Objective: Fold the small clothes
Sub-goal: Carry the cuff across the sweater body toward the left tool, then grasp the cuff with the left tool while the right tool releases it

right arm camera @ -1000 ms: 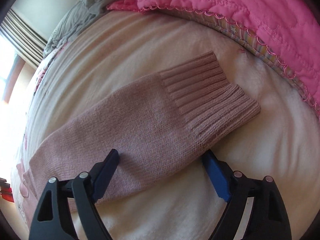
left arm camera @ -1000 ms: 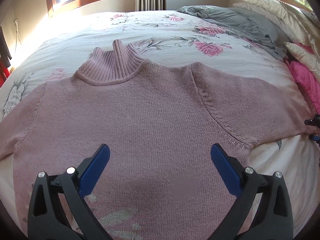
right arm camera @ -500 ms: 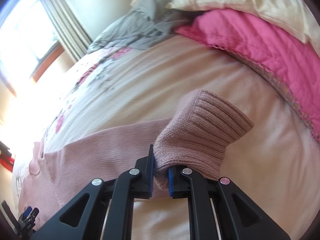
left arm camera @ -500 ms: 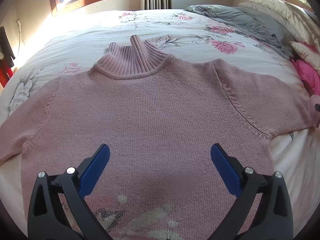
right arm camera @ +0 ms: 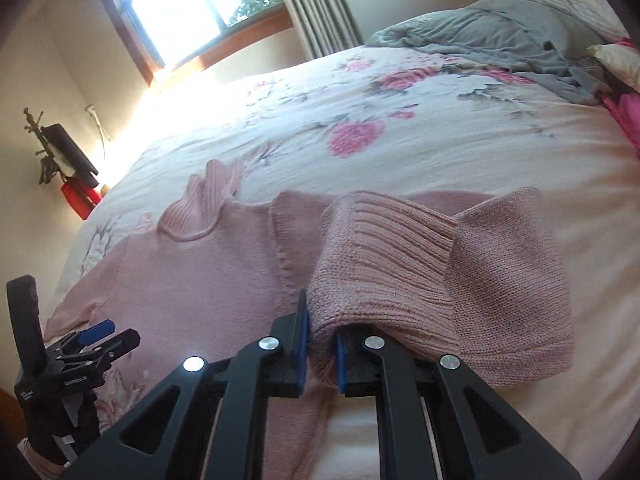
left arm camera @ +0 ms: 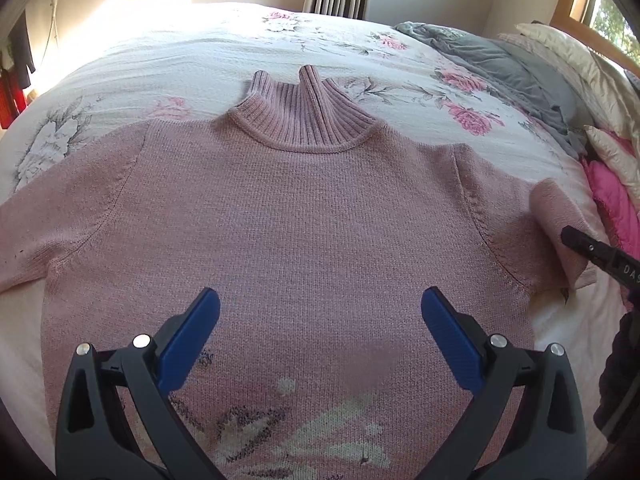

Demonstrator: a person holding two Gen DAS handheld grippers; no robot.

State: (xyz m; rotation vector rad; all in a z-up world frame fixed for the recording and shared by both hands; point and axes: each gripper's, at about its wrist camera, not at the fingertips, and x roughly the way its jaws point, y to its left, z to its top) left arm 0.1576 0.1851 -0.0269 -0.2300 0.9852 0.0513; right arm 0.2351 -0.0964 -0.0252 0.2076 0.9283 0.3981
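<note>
Bed with floral cover carries your pink sweater, spread flat, front up, collar away from you. Folding barely begun: body unfolded, left sleeve out flat, only the right sleeve lifted. Your right claw is clamped tight on the sleeve cuff, doubling it toward the body. Your left claw hovers wide apart over the chest, holding nothing. No containers visible.
</note>
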